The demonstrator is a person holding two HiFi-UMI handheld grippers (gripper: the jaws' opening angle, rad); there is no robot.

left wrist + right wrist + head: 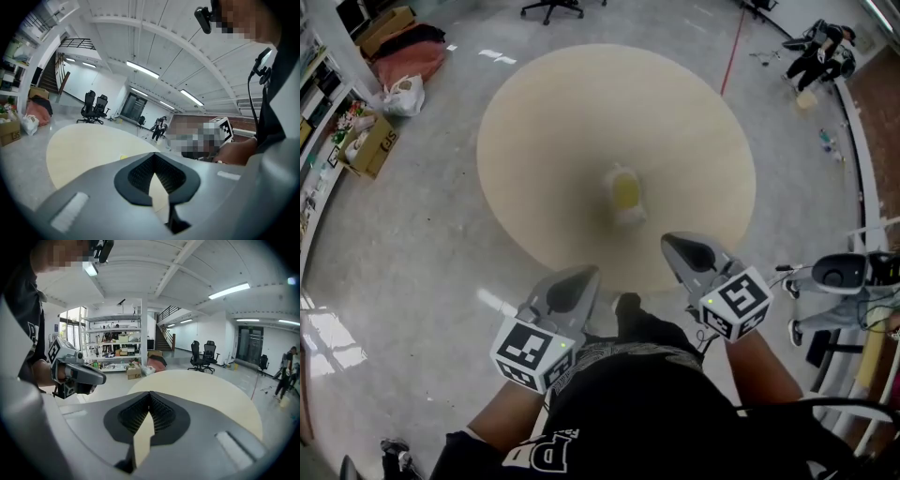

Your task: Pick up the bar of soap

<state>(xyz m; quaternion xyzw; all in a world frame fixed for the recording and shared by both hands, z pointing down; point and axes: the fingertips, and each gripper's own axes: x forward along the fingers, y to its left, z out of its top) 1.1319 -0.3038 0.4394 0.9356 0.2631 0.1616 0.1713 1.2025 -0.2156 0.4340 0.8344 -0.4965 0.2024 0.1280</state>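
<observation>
At the middle of the round table (534,112) lies the soap (625,192), a yellow piece, well apart from both grippers. The left gripper (577,281) and the right gripper (682,248) are held in front of the person's body, at the near edge of the table, both pointing toward the soap. I judge that the reach is only at its start. The jaws of each gripper are together with nothing between them, which fits, because there is nothing to hold yet. They must open before a grasp.

The soap is blurred in the head view. A pale patch touches it on the near side, and I cannot tell if this is a wrapper, a dish or part of the bar. In the left gripper view the soap (123,157) is only a small yellow spot just above the jaws. In the right gripper view it does not show; its own jaws cover that part of the table.
</observation>
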